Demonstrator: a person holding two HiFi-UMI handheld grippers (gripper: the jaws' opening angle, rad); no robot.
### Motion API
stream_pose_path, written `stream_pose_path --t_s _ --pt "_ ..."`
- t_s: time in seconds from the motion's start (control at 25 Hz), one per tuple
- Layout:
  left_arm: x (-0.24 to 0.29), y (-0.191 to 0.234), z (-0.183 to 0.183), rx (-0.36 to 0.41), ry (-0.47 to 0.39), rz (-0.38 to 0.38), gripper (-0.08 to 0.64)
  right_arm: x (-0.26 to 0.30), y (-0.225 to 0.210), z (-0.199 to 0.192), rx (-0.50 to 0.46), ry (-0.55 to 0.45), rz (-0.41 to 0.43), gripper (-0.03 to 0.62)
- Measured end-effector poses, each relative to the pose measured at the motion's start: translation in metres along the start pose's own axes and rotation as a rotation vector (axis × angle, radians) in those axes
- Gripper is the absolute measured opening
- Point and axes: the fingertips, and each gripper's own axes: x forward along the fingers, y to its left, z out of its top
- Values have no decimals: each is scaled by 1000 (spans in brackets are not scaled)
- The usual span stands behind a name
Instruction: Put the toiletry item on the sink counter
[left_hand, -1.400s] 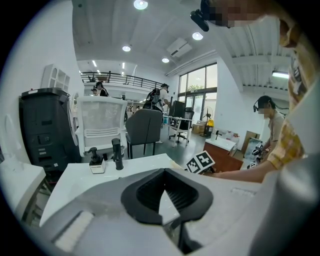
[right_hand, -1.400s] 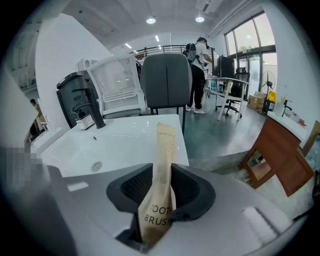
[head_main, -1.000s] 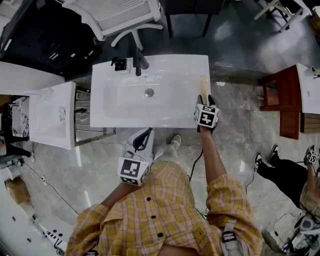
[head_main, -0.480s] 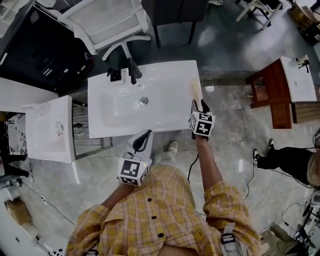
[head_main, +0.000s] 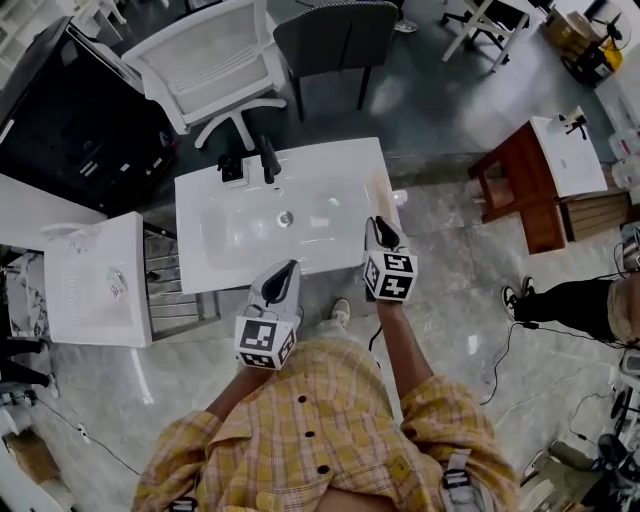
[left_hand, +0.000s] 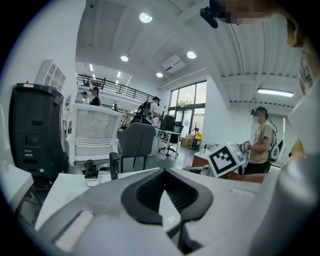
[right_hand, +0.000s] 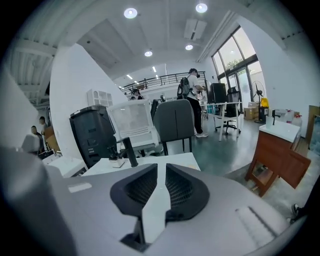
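**Toiletry item is lying on the sink counter, right gripper is closing empty**

The toiletry item (head_main: 381, 193), a pale beige long piece, is lying on the right edge of the white sink counter (head_main: 340, 165), beside the basin (head_main: 250, 225). What kind of item it is, the pictures are not showing clearly.

The right gripper (head_main: 380, 228) is hovering over the front right corner of the counter, just behind the near end of the item and not touching it. Its jaws are closing; only a narrow gap is staying between them, and nothing is standing in that gap.

The left gripper (head_main: 288, 270) is hanging in front of the counter's near edge, over the floor. Its jaws are pressed together at the tips and are pinching nothing.

At the back of the counter a black faucet (head_main: 266, 158) is standing, with a small black object (head_main: 230, 168) just beside it on the left. Behind the counter a white office chair (head_main: 215, 60) and a grey chair (head_main: 335, 35) are standing. A brown wooden cabinet (head_main: 510, 185) is standing well apart on the right.
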Motion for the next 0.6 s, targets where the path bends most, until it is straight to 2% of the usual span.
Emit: stream_pose_path --t_s 0.2,0.6 --pt "-12 8 10 -15 -40 -5 1 -31 37 26 -6 -76 14 4" --pt "-25 45 27 -20 -99 21 0 -66 101 65 -3 -180 66 2"
